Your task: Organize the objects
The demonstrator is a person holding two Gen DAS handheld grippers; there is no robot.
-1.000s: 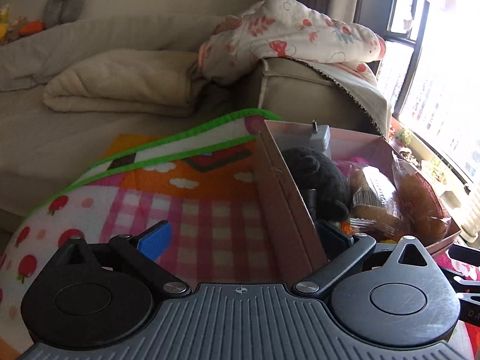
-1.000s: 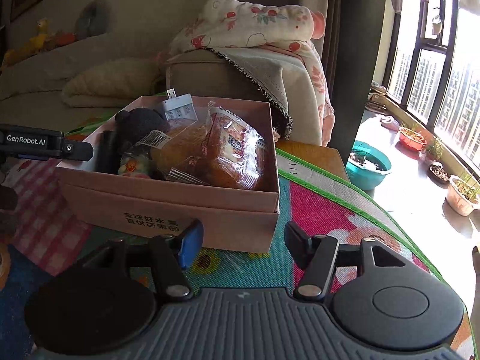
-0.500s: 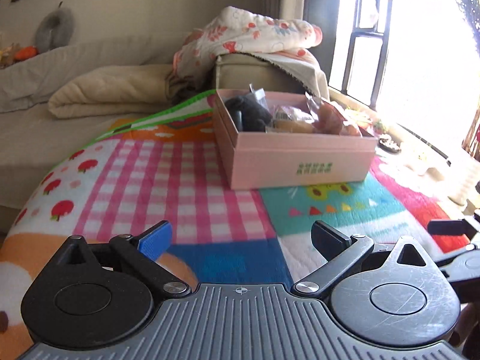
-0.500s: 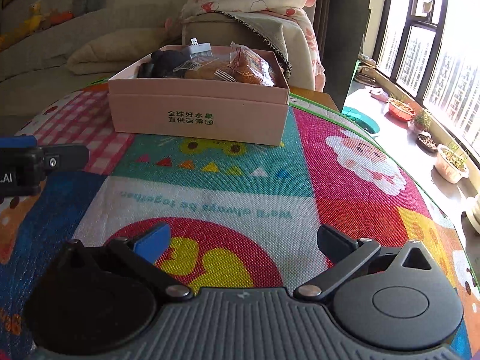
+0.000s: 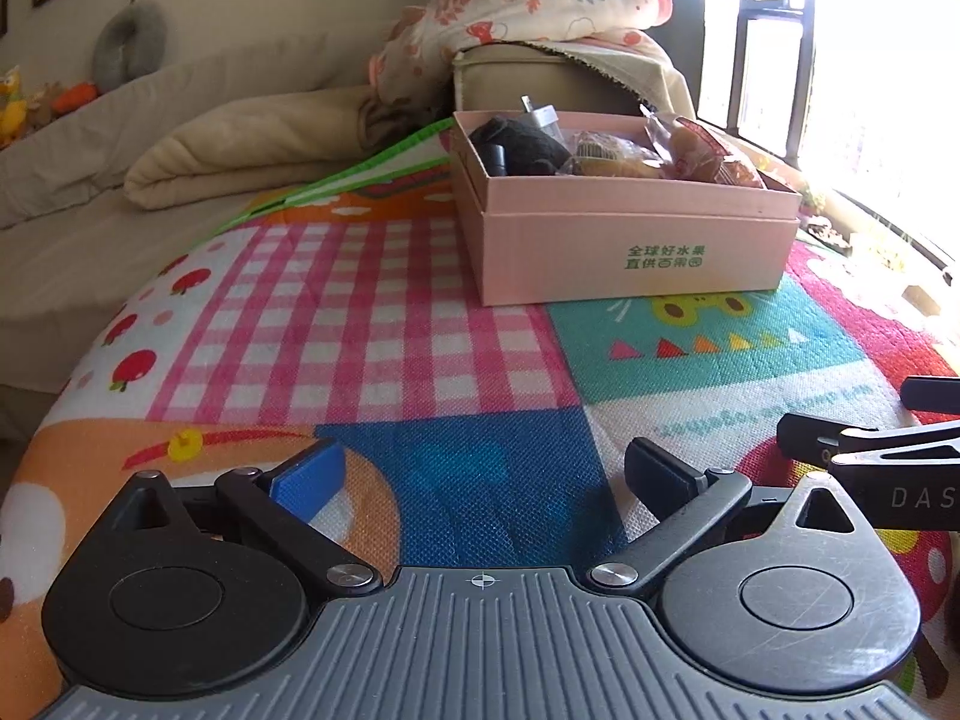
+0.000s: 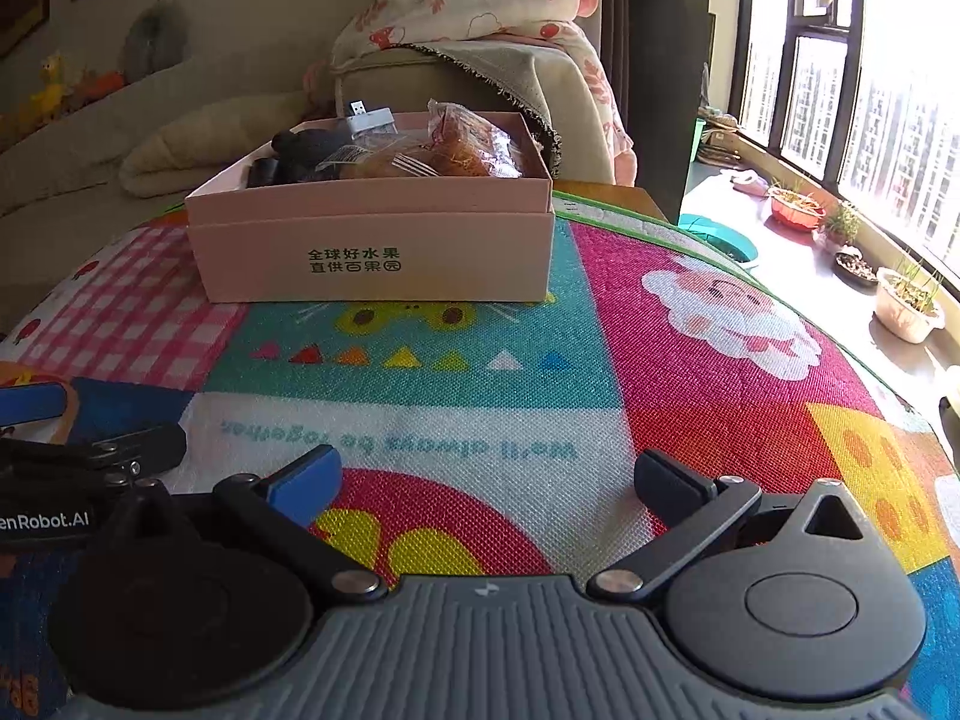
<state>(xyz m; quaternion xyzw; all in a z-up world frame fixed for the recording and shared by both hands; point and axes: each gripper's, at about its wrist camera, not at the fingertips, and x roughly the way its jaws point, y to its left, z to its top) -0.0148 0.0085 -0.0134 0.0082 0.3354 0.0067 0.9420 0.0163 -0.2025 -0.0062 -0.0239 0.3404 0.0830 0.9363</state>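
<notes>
A pink cardboard box (image 5: pixel 630 240) with green print stands on the far part of the colourful play mat (image 5: pixel 420 330); it also shows in the right wrist view (image 6: pixel 372 252). It holds a black plush item (image 5: pixel 522 147), wrapped bread packs (image 6: pixel 462 150) and a small grey device (image 6: pixel 372 119). My left gripper (image 5: pixel 483 477) is open and empty, low over the mat's near part, well short of the box. My right gripper (image 6: pixel 486 480) is open and empty, beside the left one, also well short of the box.
A sofa with a folded beige blanket (image 5: pixel 252 144) and a flowered quilt (image 6: pixel 480 6) lies behind the box. Windows and plant pots (image 6: pixel 906 300) are at the right, past the mat's edge. A teal basin (image 6: pixel 720 240) sits on the floor.
Both grippers have pulled back from the box toward the near side of the mat; the box now looks smaller and farther. Both stay open and empty.
</notes>
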